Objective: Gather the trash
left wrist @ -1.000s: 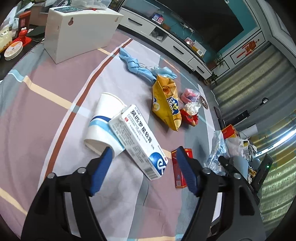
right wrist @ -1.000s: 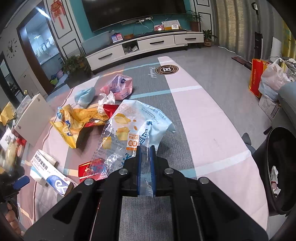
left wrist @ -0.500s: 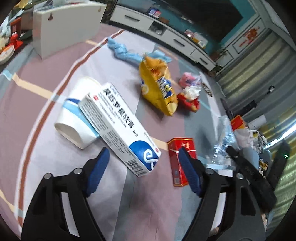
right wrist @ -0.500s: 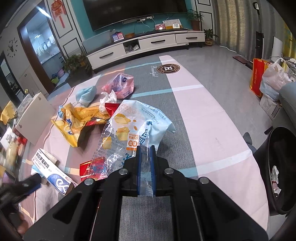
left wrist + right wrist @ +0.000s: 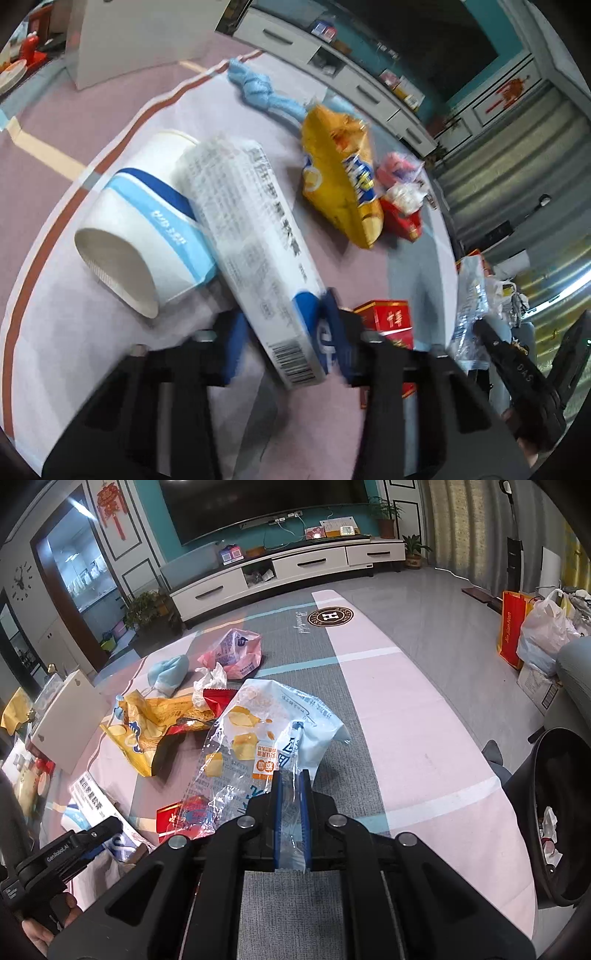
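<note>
The left gripper (image 5: pixel 286 334) is closing its blue pads on the near end of the white medicine box (image 5: pixel 255 236), which is lying on the rug (image 5: pixel 110 369) against a tipped paper cup (image 5: pixel 147 229). The right gripper (image 5: pixel 290 805) is clamping a clear plastic snack bag (image 5: pixel 266 738), left of the black bin (image 5: pixel 561 812).

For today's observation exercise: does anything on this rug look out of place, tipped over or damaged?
Yes. A white paper cup with blue bands lies tipped on its side, a white and blue medicine carton leaning across it. Beyond, a torn-open yellow crisp bag lies crumpled on the striped rug, with other wrappers scattered nearby.
</note>
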The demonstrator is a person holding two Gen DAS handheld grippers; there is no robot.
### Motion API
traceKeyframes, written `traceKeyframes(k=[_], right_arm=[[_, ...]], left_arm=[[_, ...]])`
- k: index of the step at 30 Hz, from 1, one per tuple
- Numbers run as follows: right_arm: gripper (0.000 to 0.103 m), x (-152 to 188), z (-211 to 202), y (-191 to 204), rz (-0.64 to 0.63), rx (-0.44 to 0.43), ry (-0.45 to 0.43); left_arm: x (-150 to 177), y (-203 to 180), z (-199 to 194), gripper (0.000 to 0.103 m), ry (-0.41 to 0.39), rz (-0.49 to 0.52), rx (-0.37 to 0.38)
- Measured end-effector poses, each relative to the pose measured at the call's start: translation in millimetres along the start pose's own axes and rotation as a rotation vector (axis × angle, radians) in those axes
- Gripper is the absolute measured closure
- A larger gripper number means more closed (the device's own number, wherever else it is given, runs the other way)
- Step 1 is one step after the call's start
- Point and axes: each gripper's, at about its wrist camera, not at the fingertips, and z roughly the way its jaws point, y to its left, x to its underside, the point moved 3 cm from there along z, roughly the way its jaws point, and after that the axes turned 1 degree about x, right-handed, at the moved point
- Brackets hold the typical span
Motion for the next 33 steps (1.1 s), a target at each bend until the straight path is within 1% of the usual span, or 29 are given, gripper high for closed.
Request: traceKeyframes(k=[1, 2, 5, 9, 13, 18, 24, 27, 30, 33], right_arm=[[0.093, 0, 0, 0, 0.001, 0.000, -0.001], [0.093, 0, -1, -1, 0.002, 0.002, -0.003], [0.093, -1, -3, -2, 0.002, 0.006, -0.009], [0.093, -3, -9, -3, 0.004, 0.009, -0.022], [0.093, -5, -18, -4, 0.002, 0.015, -0.047], [0.093, -10, -35, -5, -0.002, 0.021, -0.089], [0.093, -17, -70, -9, -0.009, 0.020, -0.178], [0.093, -19, -90, -14, -0.012, 0.031, -0.227], [0.093, -22, -113, -23, -0.008, 0.058, -0.288], [0.093, -23, -139, -36, 0.009, 0.088, -0.358]], left_arm=[[-1, -1, -2, 0.083, -0.011, 0.009, -0.004], [-1, -4, -5, 0.083, -0.029, 0.022, 0.000], [0, -11, -14, 0.083, -0.063, 0.043, 0.009], [3, -24, -32, 0.083, -0.088, 0.072, 0.045], [7, -40, -54, 0.083, -0.136, 0.111, 0.079], [15, -65, -82, 0.083, -0.209, 0.183, 0.123], [31, -102, -115, 0.083, -0.300, 0.289, 0.189], [40, -124, -127, 0.083, -0.333, 0.339, 0.239], [50, -147, -131, 0.083, -0.363, 0.388, 0.280], [62, -169, -129, 0.083, -0.364, 0.427, 0.324]])
